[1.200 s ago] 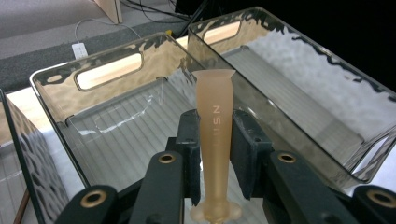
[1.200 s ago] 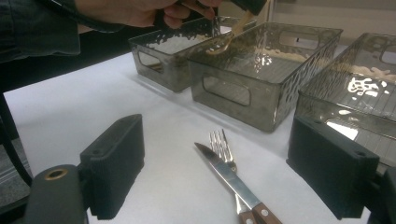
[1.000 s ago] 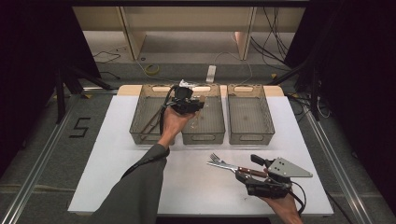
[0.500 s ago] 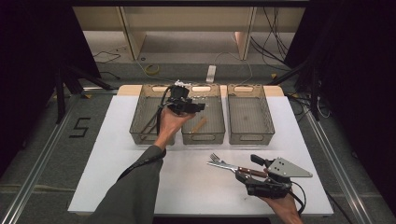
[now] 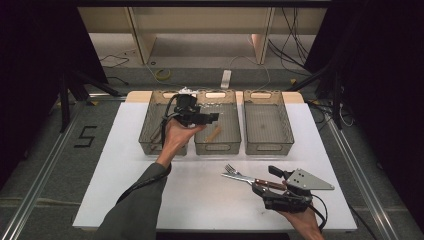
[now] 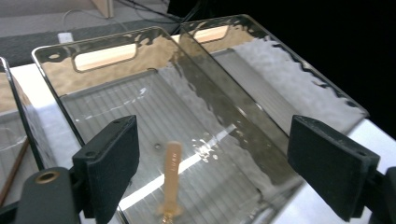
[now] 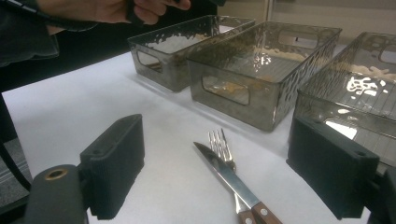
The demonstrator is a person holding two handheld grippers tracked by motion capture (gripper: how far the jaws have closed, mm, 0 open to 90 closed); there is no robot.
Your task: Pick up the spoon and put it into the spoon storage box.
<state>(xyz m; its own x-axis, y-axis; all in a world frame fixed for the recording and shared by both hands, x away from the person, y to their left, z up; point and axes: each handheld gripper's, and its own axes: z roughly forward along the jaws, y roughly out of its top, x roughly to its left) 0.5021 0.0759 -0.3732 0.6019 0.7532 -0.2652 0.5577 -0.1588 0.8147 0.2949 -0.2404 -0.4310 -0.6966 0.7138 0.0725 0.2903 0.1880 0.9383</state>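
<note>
The person is sorting table things into three see-through bins. The left gripper (image 5: 216, 118) is hanging over the middle bin (image 5: 217, 148), and its jaws have just been opening wide, with nothing between them. Below it, a small wooden piece (image 6: 171, 177), maybe a spoon or a little stick, is lying on the floor of that bin, near its front wall. So that piece looks done.

In the left bin (image 5: 150, 131) something thin and brown is leaning by the wall; it is too small to tell what it is. The right bin (image 5: 267, 144) is looking bare.

What is left is the fork (image 5: 233, 170) and the knife (image 5: 239, 177). They are lying crossed on the white table (image 5: 120, 170), near the front and to the right. The right gripper (image 7: 215, 168) is waiting just behind them with its jaws standing wide and holding nothing.

The bins are sitting side by side at the far end, touching or almost touching, so their tall walls are something to lift over. The near half of the table is giving lots of open room. The fork and knife are well in from the table edge.
</note>
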